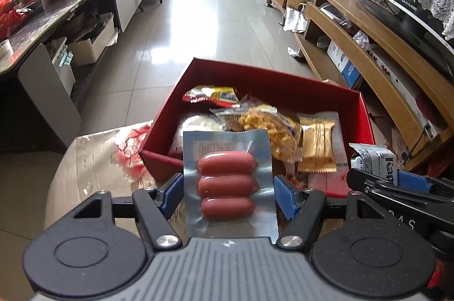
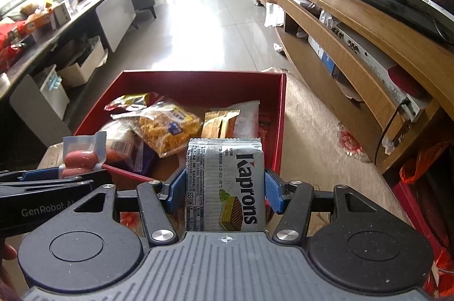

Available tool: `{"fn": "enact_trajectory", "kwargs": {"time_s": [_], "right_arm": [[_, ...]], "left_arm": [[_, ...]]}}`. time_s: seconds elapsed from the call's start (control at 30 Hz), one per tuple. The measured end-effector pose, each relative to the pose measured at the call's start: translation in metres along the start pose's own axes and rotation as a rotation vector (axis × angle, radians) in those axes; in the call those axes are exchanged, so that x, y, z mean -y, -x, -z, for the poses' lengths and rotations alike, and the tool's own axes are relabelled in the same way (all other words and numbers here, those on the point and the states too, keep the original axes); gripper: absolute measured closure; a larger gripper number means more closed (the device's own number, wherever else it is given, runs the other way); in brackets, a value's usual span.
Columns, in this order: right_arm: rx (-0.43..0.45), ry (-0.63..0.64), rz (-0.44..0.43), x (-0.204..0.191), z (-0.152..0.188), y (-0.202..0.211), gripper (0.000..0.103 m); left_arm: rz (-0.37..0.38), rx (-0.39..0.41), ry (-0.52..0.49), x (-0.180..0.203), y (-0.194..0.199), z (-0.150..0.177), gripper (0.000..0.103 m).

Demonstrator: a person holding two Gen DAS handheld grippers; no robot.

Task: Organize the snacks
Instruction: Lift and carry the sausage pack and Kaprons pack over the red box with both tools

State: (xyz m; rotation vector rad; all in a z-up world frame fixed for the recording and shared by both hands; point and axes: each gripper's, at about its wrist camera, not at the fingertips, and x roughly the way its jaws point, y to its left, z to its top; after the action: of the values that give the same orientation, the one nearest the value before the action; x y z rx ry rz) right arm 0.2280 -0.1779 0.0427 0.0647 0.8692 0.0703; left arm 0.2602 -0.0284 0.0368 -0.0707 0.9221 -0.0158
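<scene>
- Sausages: the left tool (image 1: pixel 227 189) is clenched on a vacuum pack of three sausages (image 1: pixel 227 184), one blue pad on each side edge of the flat pack. I think it is held by the edges so that the soft sausages are not pressed.
- The right tool (image 2: pixel 225 191) grasps a silver wafer pack (image 2: pixel 225 184) with the word "Kaprons" in the same way, by its two narrow sides, so the pack stands upright.
- Both packs are in the air just before the near wall of the red box (image 2: pixel 282 113), which stands at 12 o'clock from each tool on a patterned worktop (image 2: pixel 326 136).
- The box already contains a yellow snack bag (image 2: pixel 170 128), a gold pack (image 2: pixel 220 122) and a red-yellow pack (image 2: pixel 133 101), lying loosely together.
- My judgement: both packs go into the box next. Free floor seems to be at the near side, about 6 o'clock inside the box.
</scene>
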Motion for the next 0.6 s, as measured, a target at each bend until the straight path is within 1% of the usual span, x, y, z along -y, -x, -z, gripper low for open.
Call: {"fn": "enact_trajectory", "kwargs": {"time_s": [0.33,0.5,0.6], "right_arm": [[0.032,-0.025,-0.015,0.007,-0.027,-0.023,0.038],[0.042,-0.033,-0.021,0.009,-0.032,-0.043,0.038],[0.029,-0.044,-0.023,0.012,-0.031,-0.056,0.038]], "left_arm": [[-0.018,0.026,-0.012,0.010,-0.030,-0.036,0.038],[-0.027,0.027,-0.028,0.016,-0.051,-0.046,0.038],[-0.021,0.019,-0.018,0.015,-0.064,-0.050,0.038]]}}
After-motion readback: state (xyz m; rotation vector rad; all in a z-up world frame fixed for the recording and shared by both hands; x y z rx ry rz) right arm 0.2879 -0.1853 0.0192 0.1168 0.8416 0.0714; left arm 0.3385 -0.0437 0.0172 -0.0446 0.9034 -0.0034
